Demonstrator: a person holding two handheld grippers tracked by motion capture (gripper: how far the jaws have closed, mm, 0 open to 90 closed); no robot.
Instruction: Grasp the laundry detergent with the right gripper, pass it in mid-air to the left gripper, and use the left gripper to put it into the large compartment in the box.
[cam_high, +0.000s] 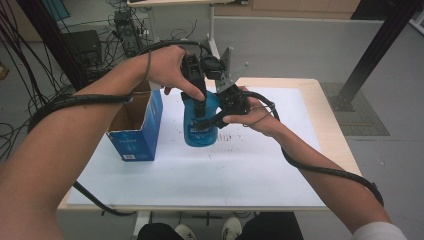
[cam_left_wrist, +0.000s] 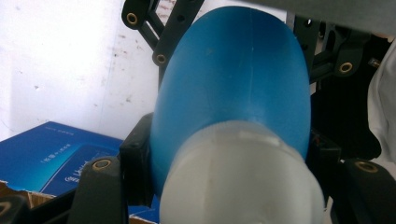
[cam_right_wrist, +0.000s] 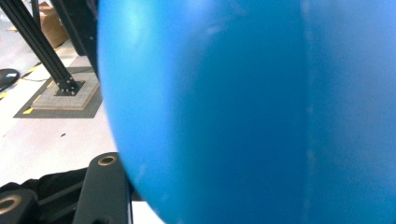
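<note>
In the high view, a blue bottle (cam_high: 199, 122) stands upright over the white sheet (cam_high: 240, 170) that covers the table (cam_high: 334, 140), just to the right of an open blue cardboard box (cam_high: 137, 127). The left gripper (cam_high: 199, 87) comes down on the bottle from above, with one black jaw lying along the bottle's front. The right gripper (cam_high: 220, 117) meets the bottle from its right side, low on the body, and the person's right hand is just behind it. A black cable runs from each gripper back along each forearm. Whether the bottle's base touches the sheet cannot be told from here.

In the left gripper view, the bottle (cam_left_wrist: 233, 79) sits between the two black jaws, its white cap (cam_left_wrist: 240, 179) nearest the camera and its blue body leading away. The jaws are clenched on the neck just beyond the cap, one on either side, both touching it. The box (cam_left_wrist: 51, 158) lies to the left of the bottle, and the white sheet (cam_left_wrist: 60, 60) spreads beyond it. Parts of the other gripper's black linkage show at both sides of the bottle's far end.

In the right gripper view, the bottle's blue wall (cam_right_wrist: 252, 112) stands very close to the lens. One black jaw (cam_right_wrist: 105, 186) shows at the bottle's lower left, right beside the bottle wall; the other is hidden. The right gripper's jaws are set close about the bottle, but whether the pads press on it cannot be told. Left of the bottle, a black frame post (cam_right_wrist: 42, 51) stands on the grey floor.
</note>
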